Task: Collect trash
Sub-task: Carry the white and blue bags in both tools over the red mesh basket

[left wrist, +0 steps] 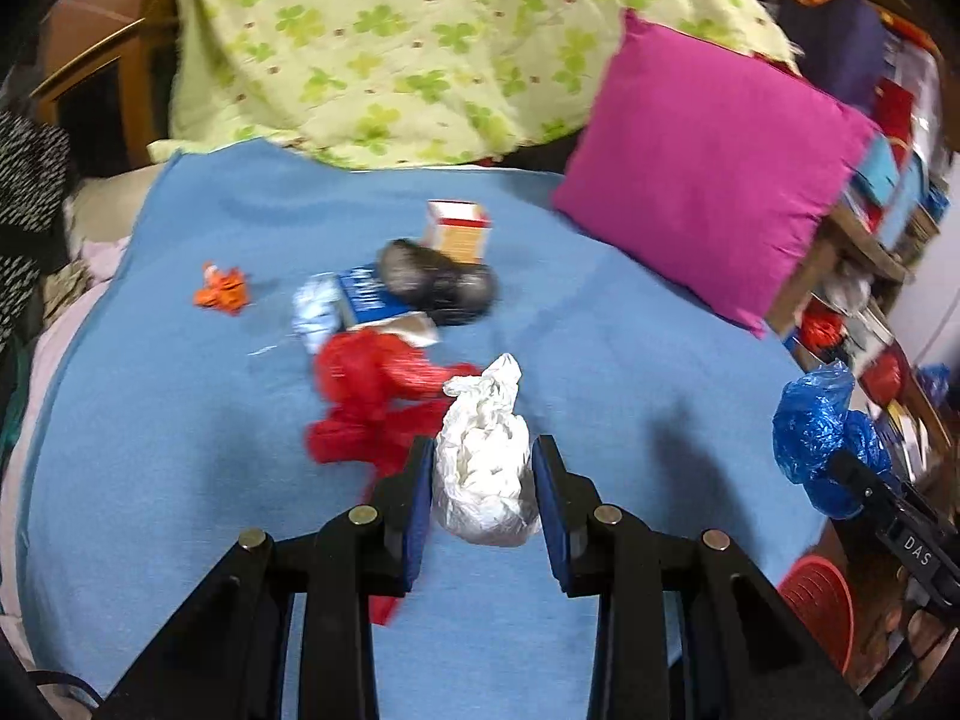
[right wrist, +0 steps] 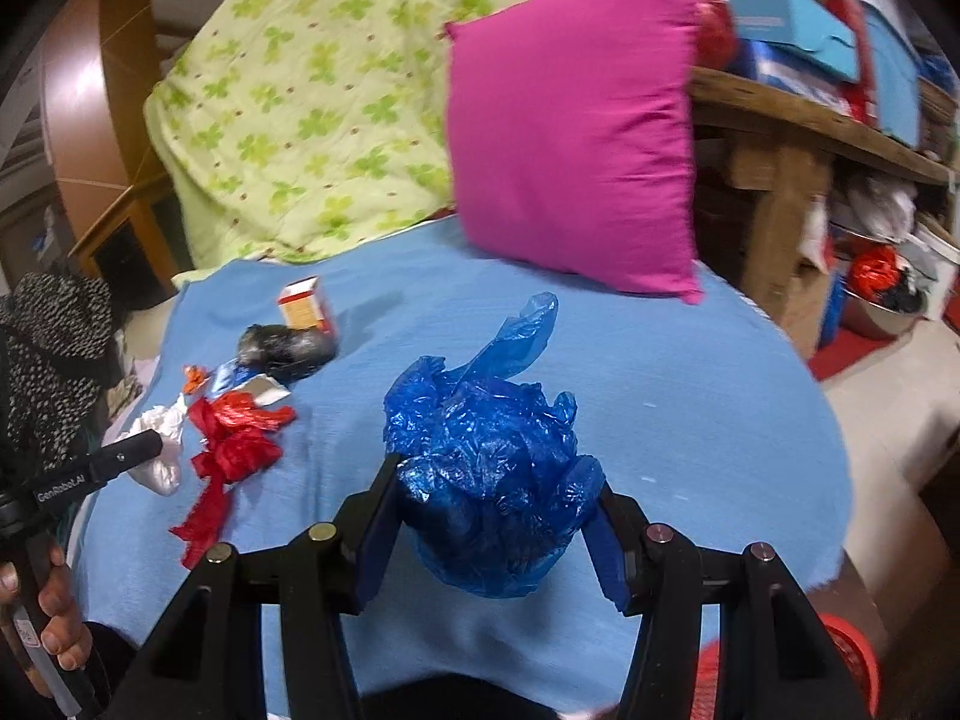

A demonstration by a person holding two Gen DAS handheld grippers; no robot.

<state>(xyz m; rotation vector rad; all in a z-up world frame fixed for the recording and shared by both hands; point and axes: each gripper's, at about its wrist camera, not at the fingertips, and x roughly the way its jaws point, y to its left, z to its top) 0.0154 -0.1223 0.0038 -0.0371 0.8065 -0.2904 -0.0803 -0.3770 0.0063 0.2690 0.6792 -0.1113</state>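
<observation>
My left gripper (left wrist: pixel 483 462) is shut on a crumpled white plastic bag (left wrist: pixel 486 462) just above the blue bed cover (left wrist: pixel 630 372). My right gripper (right wrist: pixel 495 492) is shut on a crumpled blue plastic bag (right wrist: pixel 486 456); that bag also shows at the right of the left wrist view (left wrist: pixel 822 438). More trash lies on the cover: a red plastic bag (left wrist: pixel 372 396), an orange wrapper (left wrist: pixel 222 291), a black bag (left wrist: pixel 438 282), a blue-and-white packet (left wrist: pixel 348 300) and a small red-and-tan carton (left wrist: pixel 459 228). The white bag (right wrist: pixel 159 450) and left gripper show at the left of the right wrist view.
A magenta pillow (left wrist: pixel 708 180) and a green clover quilt (left wrist: pixel 390 42) lie at the head of the bed. A red basket (left wrist: pixel 822 606) stands on the floor by the bed's right edge. Cluttered wooden shelves (right wrist: pixel 798 120) stand to the right.
</observation>
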